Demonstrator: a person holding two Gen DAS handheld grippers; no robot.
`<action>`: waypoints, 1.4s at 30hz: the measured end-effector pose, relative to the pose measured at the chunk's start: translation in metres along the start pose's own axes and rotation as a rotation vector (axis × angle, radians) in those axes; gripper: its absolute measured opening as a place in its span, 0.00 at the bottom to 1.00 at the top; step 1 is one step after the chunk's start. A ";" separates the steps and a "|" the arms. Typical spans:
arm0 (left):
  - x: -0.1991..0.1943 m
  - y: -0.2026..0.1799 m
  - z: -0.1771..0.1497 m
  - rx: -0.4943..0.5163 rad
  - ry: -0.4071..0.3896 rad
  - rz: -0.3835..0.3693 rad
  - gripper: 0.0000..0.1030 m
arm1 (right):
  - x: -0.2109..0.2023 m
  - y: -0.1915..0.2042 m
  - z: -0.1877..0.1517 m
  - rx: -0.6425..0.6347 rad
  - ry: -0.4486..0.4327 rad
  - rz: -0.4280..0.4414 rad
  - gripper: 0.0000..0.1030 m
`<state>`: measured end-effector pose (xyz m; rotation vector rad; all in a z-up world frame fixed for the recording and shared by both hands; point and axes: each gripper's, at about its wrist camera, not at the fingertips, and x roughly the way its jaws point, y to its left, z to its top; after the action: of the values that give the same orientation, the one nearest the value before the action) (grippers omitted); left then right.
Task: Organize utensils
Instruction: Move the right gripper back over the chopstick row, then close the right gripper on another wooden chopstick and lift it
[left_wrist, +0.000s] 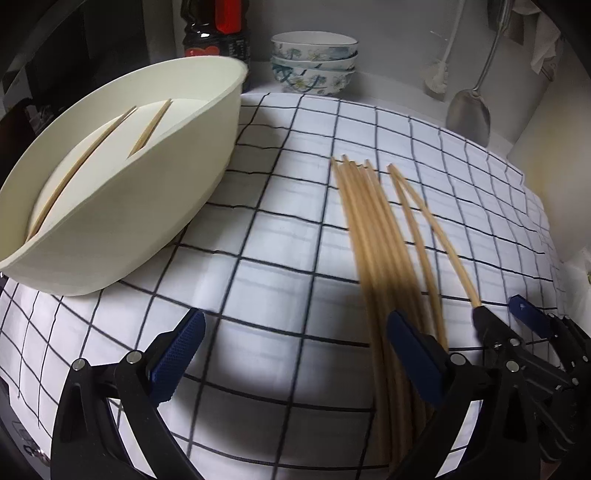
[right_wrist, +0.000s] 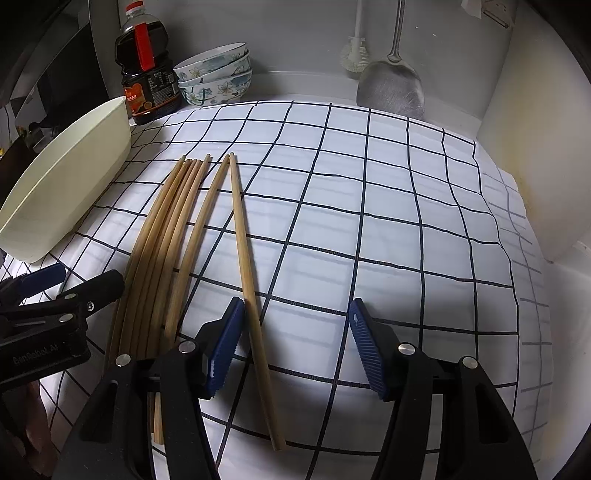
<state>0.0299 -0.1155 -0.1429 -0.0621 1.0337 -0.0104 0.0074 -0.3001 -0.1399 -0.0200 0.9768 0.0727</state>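
Note:
Several bamboo chopsticks (left_wrist: 373, 240) (right_wrist: 166, 240) lie side by side on a white checked cloth (right_wrist: 369, 240). A cream holder (left_wrist: 122, 184) (right_wrist: 66, 184) stands at the left, tilted, with two chopsticks in its slots. My left gripper (left_wrist: 295, 350) (right_wrist: 74, 280) is open low over the cloth; the bundle runs under its right finger. My right gripper (right_wrist: 295, 347) (left_wrist: 498, 314) is open too. One separate chopstick (right_wrist: 246, 266) lies between its jaws, close against the left pad, and the pads do not press on it.
At the back stand a dark sauce bottle (right_wrist: 147, 74) and stacked flowered bowls (right_wrist: 214, 77) (left_wrist: 314, 62). A metal spatula (right_wrist: 391, 88) and a white brush (right_wrist: 354, 55) hang on the rear wall. A pale wall (right_wrist: 535, 147) bounds the right side.

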 end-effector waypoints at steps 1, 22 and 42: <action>0.001 0.003 -0.001 0.002 -0.002 -0.005 0.95 | 0.000 0.000 0.001 0.000 0.000 0.000 0.55; 0.011 -0.010 0.006 0.060 0.041 0.041 0.94 | 0.006 0.002 0.009 -0.026 0.007 0.003 0.55; 0.002 -0.021 0.012 0.104 0.010 -0.013 0.07 | 0.015 0.024 0.025 -0.122 0.002 0.066 0.06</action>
<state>0.0414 -0.1365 -0.1376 0.0253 1.0417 -0.0765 0.0341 -0.2741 -0.1378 -0.1005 0.9738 0.1930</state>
